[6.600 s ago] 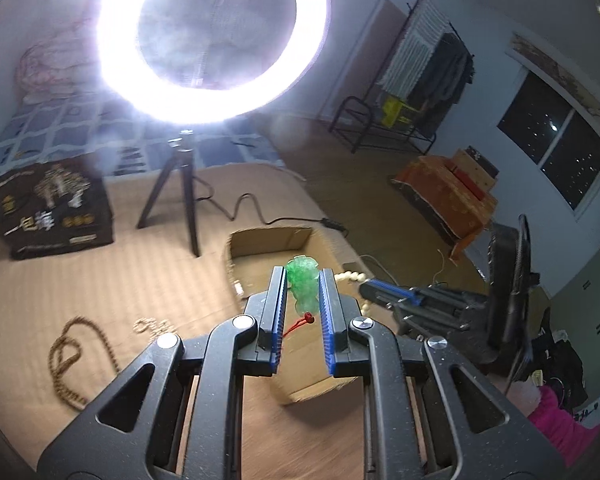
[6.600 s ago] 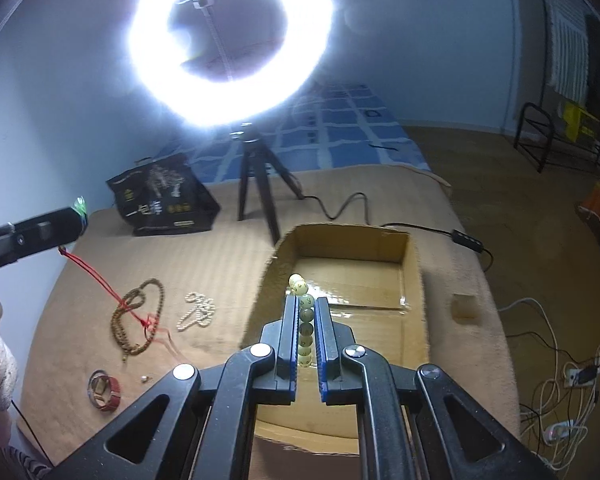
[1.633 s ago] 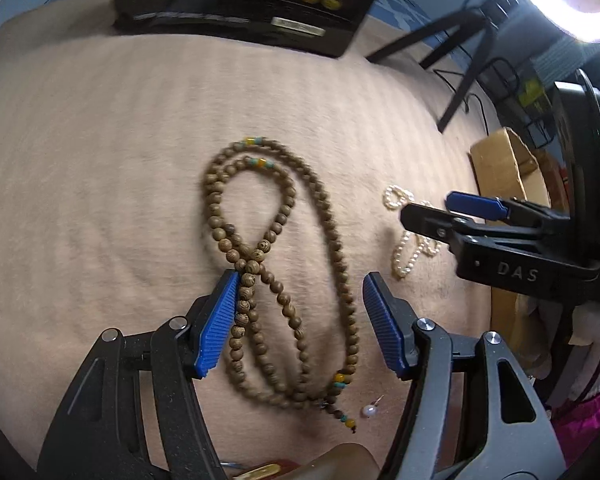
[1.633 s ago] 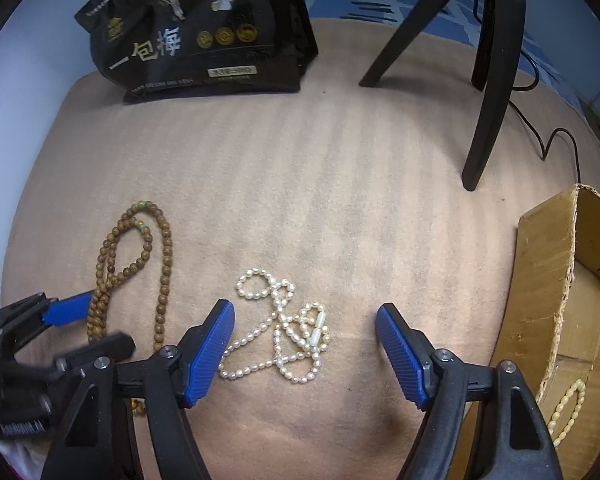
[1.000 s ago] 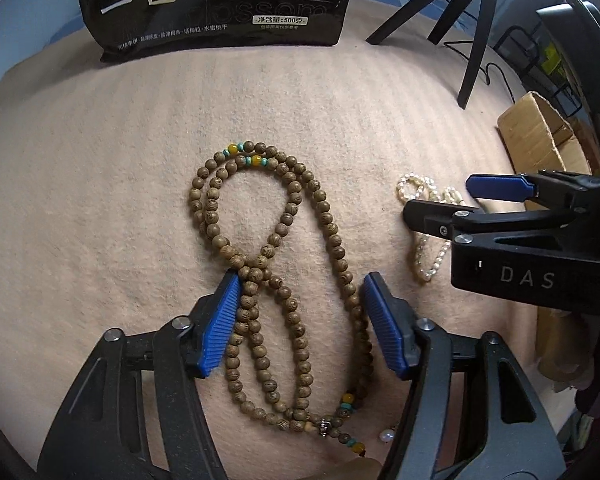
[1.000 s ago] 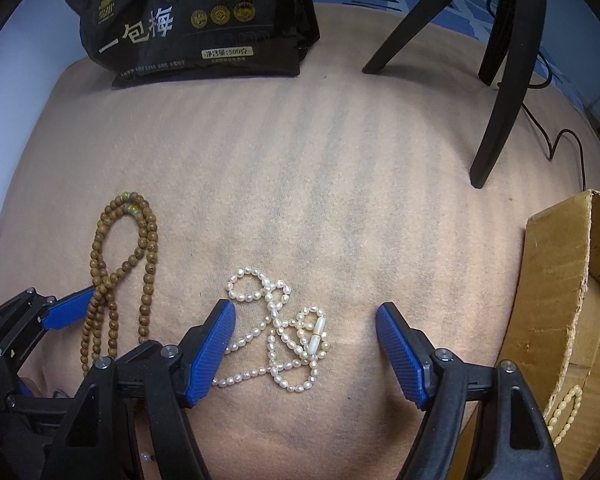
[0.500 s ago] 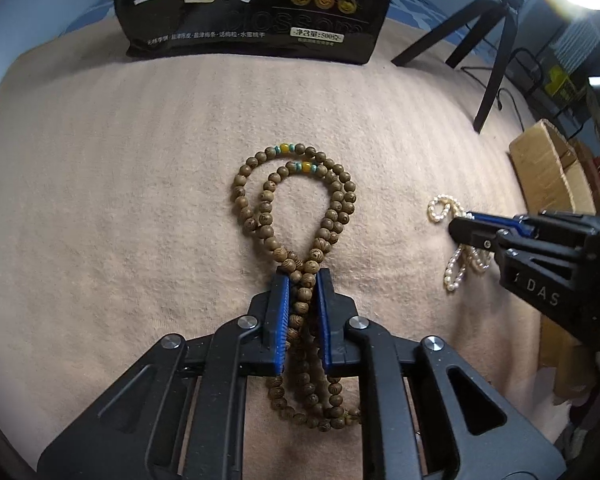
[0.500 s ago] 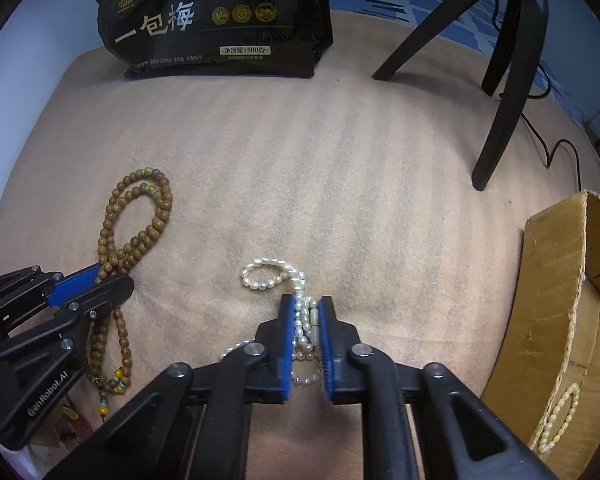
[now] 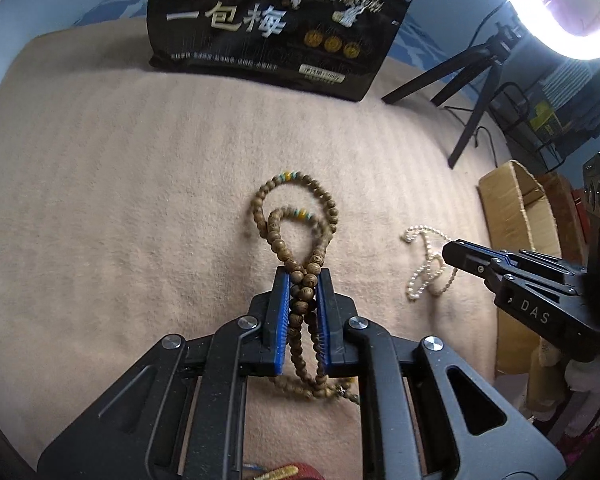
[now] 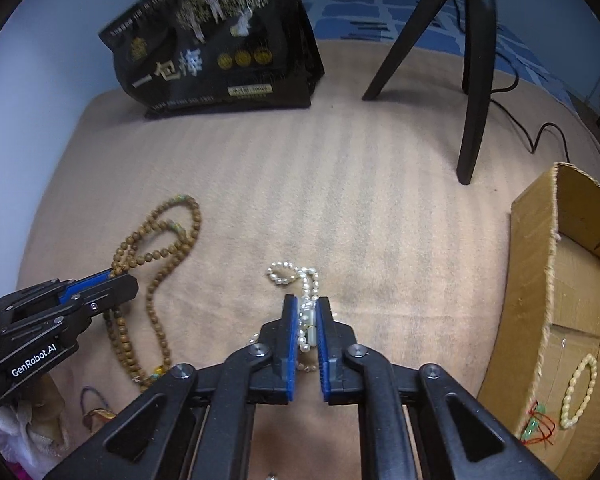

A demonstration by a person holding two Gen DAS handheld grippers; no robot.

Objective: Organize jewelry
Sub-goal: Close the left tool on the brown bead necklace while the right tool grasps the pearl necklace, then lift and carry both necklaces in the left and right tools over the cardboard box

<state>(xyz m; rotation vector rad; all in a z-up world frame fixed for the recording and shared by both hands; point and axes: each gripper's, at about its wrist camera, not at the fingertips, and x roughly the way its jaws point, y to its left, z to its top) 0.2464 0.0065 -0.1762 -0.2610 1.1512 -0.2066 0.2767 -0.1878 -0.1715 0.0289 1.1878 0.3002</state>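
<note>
L gripper (image 9: 303, 276) clenched on wood beads (image 9: 296, 220), strands pinched betw. blue pads, loop end lying on tan blanket (image 9: 120, 200) mid-area. R gripper (image 10: 308, 310) clamped on pearls (image 10: 290, 274), just right of the beads, near blanket's right edge. Box (image 10: 540, 280) at right edge holds pale bracelet (image 10: 578, 390) + green pendant (image 10: 534, 426); black bag (image 9: 276, 20) at far edge.

My left wrist camera sits just behind the left tool (image 9: 304, 276), looking forward and down, close over the blanket (image 9: 120, 200). My right one does likewise behind the right tool (image 10: 307, 306). Both share the black bag (image 9: 276, 20) ahead, and each sees the other tool.
</note>
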